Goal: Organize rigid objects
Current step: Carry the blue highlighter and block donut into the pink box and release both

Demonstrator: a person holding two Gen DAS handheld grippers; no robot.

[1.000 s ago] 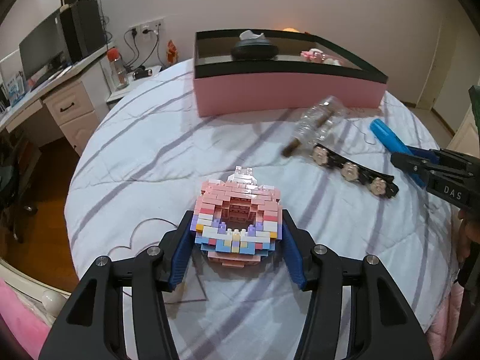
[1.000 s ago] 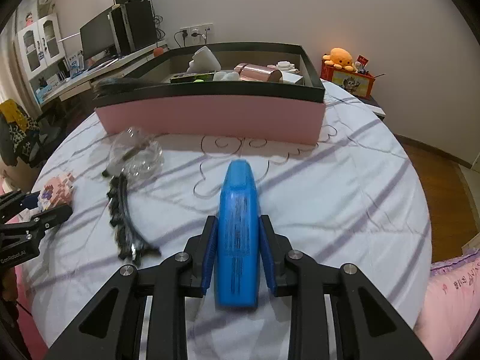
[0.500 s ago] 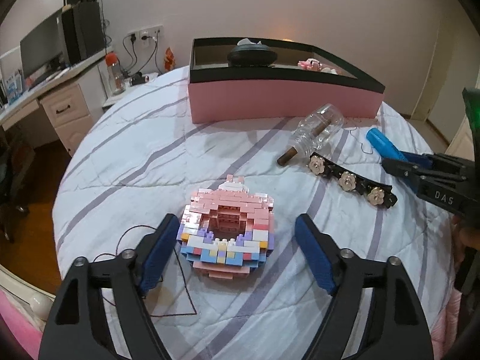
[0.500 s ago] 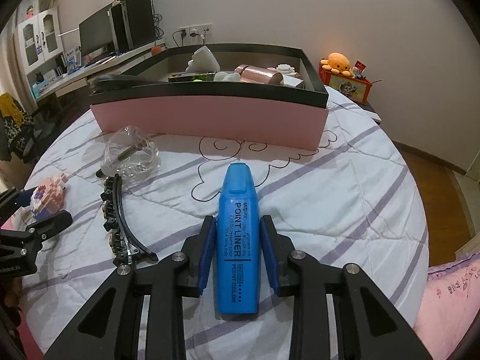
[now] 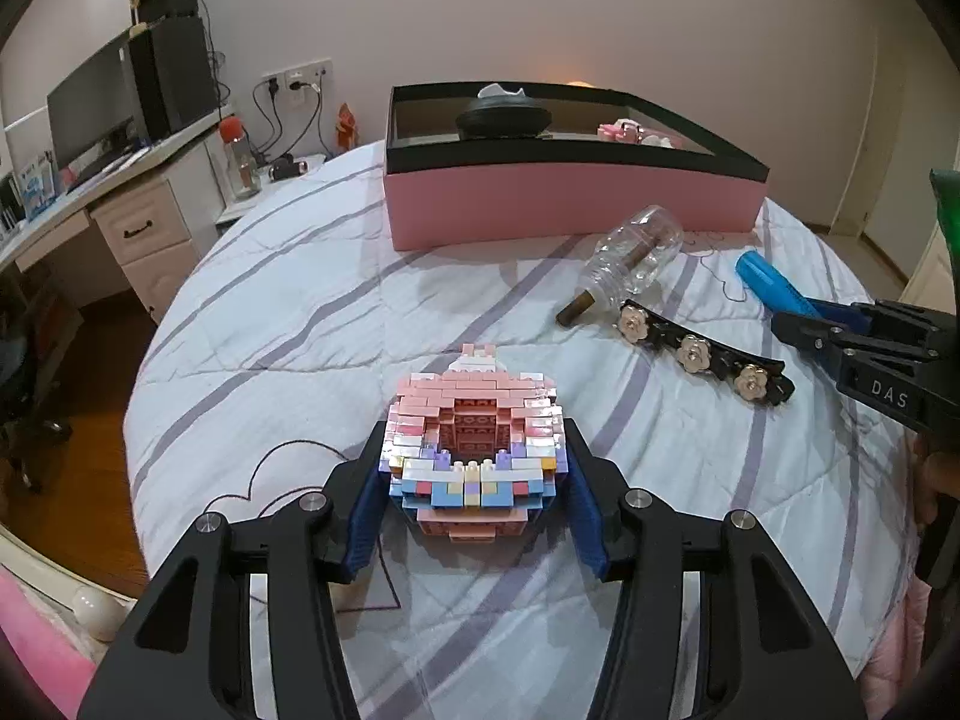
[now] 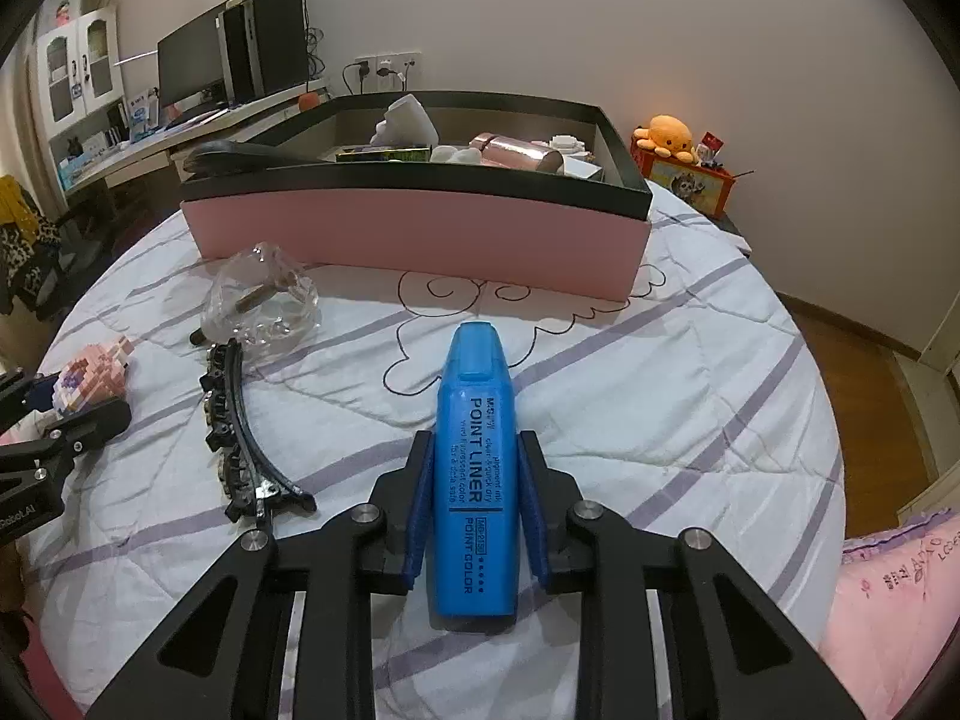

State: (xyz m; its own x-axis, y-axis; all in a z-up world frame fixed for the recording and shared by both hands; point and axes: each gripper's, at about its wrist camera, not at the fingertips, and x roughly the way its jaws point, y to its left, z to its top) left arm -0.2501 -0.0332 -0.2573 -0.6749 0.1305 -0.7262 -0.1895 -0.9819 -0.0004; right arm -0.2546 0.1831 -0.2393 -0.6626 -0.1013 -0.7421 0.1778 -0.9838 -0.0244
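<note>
Brick model (image 5: 474, 462), a small pink, white and blue build of toy bricks, sits on the striped bedspread (image 5: 270, 324) between the jaws of my left gripper (image 5: 474, 480). Those jaws have just been closing and their blue pads now press on both sides of the model, so I have it grasped. In the right wrist view the same model shows at the far left edge of the bed, caught in that gripper.

My right gripper (image 6: 474, 480) is clenched on a blue highlighter (image 6: 474, 480), which lies lengthwise between the jaws with its cap pointing away from me, toward the box. The printed words on its body read "POINT LINER".

Between my two grippers a black hair clip (image 5: 702, 354) with three flower studs lies flat on the bedspread. Just beyond it a clear plastic bottle (image 5: 636, 255) lies on its side, with a brown stick inside poking out of its neck.

At the far side of the bed stands a long pink box (image 6: 420, 234) with a black rim, open on top. It already holds several things, among them a dark rounded object, a copper-coloured cylinder and some white pieces.

An orange plush toy (image 6: 666, 135) sits beyond the box at the right. A desk (image 5: 120, 204) with a monitor stands at the left.
</note>
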